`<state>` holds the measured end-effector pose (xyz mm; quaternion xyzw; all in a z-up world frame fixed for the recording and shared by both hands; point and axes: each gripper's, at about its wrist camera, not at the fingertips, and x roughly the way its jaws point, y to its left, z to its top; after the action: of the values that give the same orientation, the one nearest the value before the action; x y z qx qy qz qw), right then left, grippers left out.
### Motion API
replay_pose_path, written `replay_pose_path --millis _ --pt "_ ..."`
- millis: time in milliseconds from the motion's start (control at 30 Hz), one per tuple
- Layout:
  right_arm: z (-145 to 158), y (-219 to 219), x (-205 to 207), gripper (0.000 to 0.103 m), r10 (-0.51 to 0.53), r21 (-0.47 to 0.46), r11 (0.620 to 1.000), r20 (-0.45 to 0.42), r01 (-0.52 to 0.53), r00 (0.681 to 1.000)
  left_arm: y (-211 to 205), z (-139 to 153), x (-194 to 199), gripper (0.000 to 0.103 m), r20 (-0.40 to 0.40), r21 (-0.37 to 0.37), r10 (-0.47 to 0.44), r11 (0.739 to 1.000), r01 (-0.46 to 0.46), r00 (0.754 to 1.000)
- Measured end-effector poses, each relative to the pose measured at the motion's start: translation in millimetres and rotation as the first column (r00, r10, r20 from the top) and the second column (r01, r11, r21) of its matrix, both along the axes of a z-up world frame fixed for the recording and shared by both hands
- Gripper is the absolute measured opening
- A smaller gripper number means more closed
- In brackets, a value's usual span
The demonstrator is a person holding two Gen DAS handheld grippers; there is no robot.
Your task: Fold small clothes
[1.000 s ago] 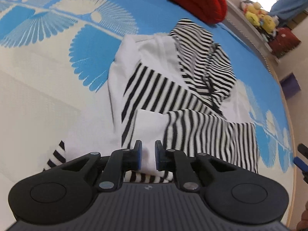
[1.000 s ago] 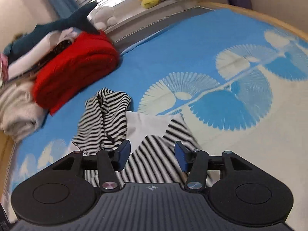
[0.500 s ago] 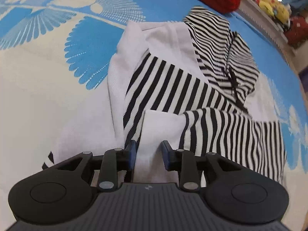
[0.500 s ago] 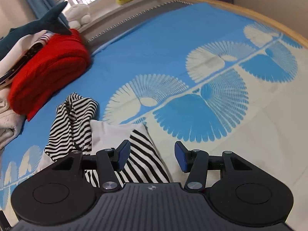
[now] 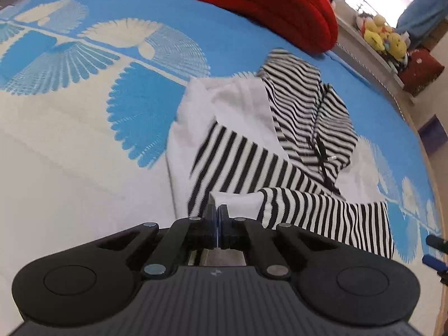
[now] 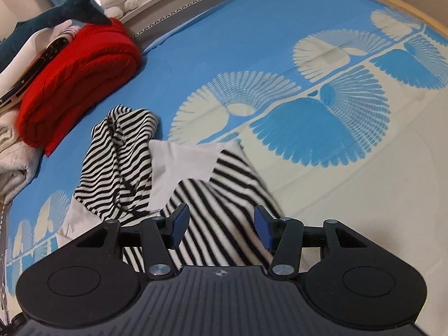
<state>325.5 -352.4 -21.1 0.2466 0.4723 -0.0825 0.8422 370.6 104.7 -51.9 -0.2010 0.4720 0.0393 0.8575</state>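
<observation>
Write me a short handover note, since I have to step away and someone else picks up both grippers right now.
Left gripper: jaws have just closed, pinching the white cuff of the striped hoodie.
Right gripper: open, above the striped fabric at the hoodie's near edge, gripping nothing.
Hoodie lies on the blue patterned bedspread, partly folded, sleeves across the body, hood bunched toward the red blanket.
Left: probably grip with the right, then finish folding.

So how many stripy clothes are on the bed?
1: the black-and-white striped hoodie lies in the middle of the blue bedspread, near the red blanket. More could be hidden in the pile behind.
</observation>
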Motion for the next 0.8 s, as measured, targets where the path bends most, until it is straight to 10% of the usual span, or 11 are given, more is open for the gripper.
replay_pose_path --millis 133,367,500,600,667,800 --pt "-5 7 2 0.053 0.009 0.002 1.000 -0.007 -0.009 1.000 -8 38 -13 0.000 0.135 0.117 0.000 0.993 -0.016 0.991" --pt "-46 8 -3 0.057 -0.032 0.048 0.998 -0.139 0.039 0.990 -12 43 -15 0.001 0.101 0.295 0.074 0.950 -0.100 0.992" --pt "-79 -2 -12 0.056 -0.097 0.082 0.989 -0.253 0.122 0.963 -29 34 -10 0.005 0.080 0.158 -0.080 0.985 0.066 0.994" --pt "-91 -2 -15 0.055 -0.088 0.087 0.990 -0.274 0.116 0.958 -28 -8 -1 0.008 -0.115 0.013 -0.094 0.995 0.096 0.989" --pt "-88 1 -17 0.055 -0.083 0.066 0.992 -0.261 0.104 0.962 -24 -32 2 0.012 -0.242 0.008 -0.070 0.997 0.074 0.968" --pt "-65 12 -15 0.057 -0.040 -0.017 0.999 -0.170 0.038 0.985 -24 -14 3 0.026 -0.180 0.032 -0.063 0.997 0.070 0.982"
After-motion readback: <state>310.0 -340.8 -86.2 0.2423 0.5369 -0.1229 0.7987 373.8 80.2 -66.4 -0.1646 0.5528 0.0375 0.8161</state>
